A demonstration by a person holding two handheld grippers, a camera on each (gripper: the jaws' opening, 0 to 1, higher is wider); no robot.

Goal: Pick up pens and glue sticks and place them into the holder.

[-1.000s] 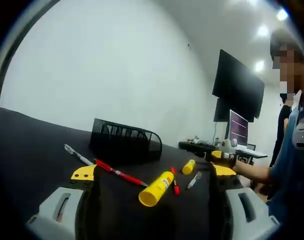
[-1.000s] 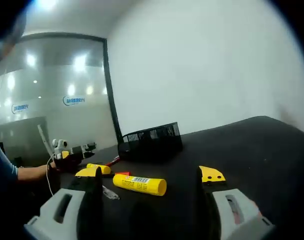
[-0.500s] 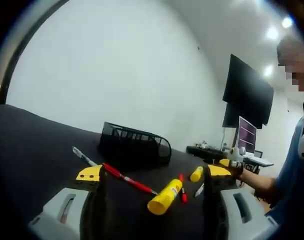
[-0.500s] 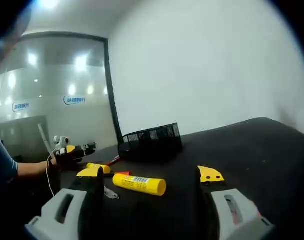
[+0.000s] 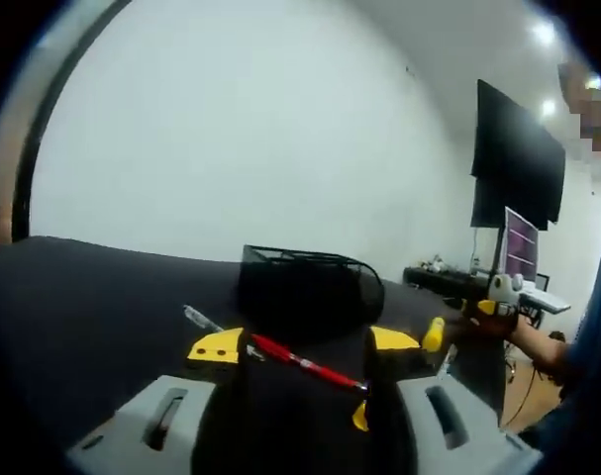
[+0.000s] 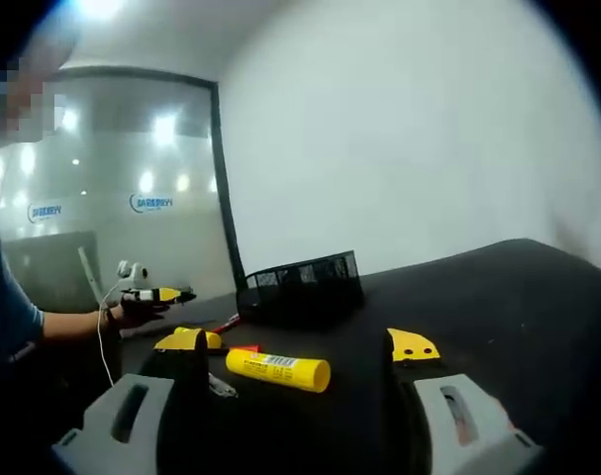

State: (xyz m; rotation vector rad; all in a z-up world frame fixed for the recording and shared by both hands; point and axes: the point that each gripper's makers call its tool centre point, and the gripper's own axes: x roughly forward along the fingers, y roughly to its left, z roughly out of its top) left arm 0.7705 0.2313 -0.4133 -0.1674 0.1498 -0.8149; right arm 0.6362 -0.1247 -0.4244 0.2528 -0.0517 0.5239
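Left gripper view: the left claw [image 5: 302, 346] is seen released above the black bench [image 5: 82, 297], its yellow-tipped jaws spread apart with nothing between them. A slim red pen [image 5: 302, 362] lies on the bench between the jaws, with a clear-barrelled pen [image 5: 203, 319] just beyond its far end. The black wire-mesh holder [image 5: 310, 289] stands behind both. A short yellow glue stick [image 5: 434, 333] is seen beside the right jaw.

Right gripper view: the right claw [image 6: 300, 343] is likewise released, jaws wide, holding nothing. A long yellow glue stick [image 6: 278, 368] lies flat on the bench between the jaws. The mesh holder [image 6: 300, 285] stands beyond it, and the person's hand [image 6: 132, 311] is seen at the bench's left edge.
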